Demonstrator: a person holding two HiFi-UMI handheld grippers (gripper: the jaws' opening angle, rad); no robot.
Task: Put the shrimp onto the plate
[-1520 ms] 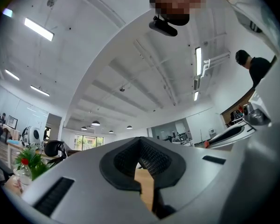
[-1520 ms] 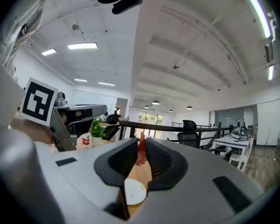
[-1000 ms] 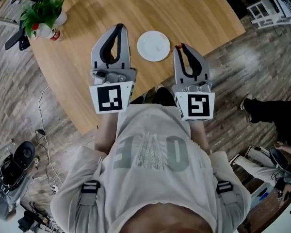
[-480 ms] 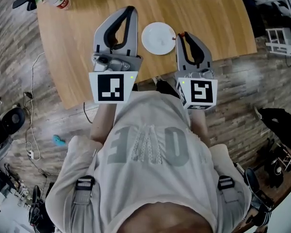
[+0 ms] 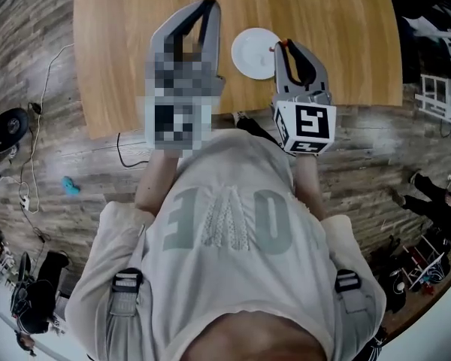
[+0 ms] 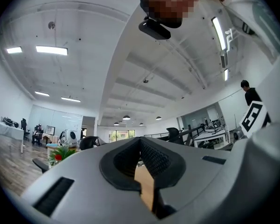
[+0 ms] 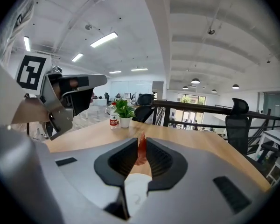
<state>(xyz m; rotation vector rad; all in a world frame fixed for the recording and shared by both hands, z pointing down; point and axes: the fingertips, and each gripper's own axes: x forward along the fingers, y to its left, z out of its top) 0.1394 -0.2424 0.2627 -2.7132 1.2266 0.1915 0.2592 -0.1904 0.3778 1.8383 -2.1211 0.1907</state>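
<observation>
Jaws of the right gripper (image 7: 141,146) are clenched on a small, curved orange-red shrimp (image 7: 141,149). It stands upright between the dark ribbed pads, with its thin end poking above them. Through the slot beneath the shrimp, the right gripper view shows a piece of the round white plate (image 5: 254,51), so the shrimp is held off the plate, not lying on it.

In the head view the plate lies on the light wooden table (image 5: 346,36), close to the table's near edge and between the two grippers. The right gripper's tips, with a speck of red at them, sit at the plate's right rim.

The left gripper (image 6: 140,144) has its jaws pressed together at the tips with nothing between them; only a sliver of tabletop shows through the slot below. In the head view it reaches over the table to the left of the plate, with its tips farther in from the near edge than the right gripper's.

Toward the table's far left corner stand a leafy green plant in a white pot (image 7: 124,112) and, just beside it, a clear bottle with a red label (image 7: 113,121). A black office chair (image 7: 236,120) stands beyond the table. A small turquoise object (image 5: 70,186) lies on the grey plank floor (image 5: 52,126) on the person's left.
</observation>
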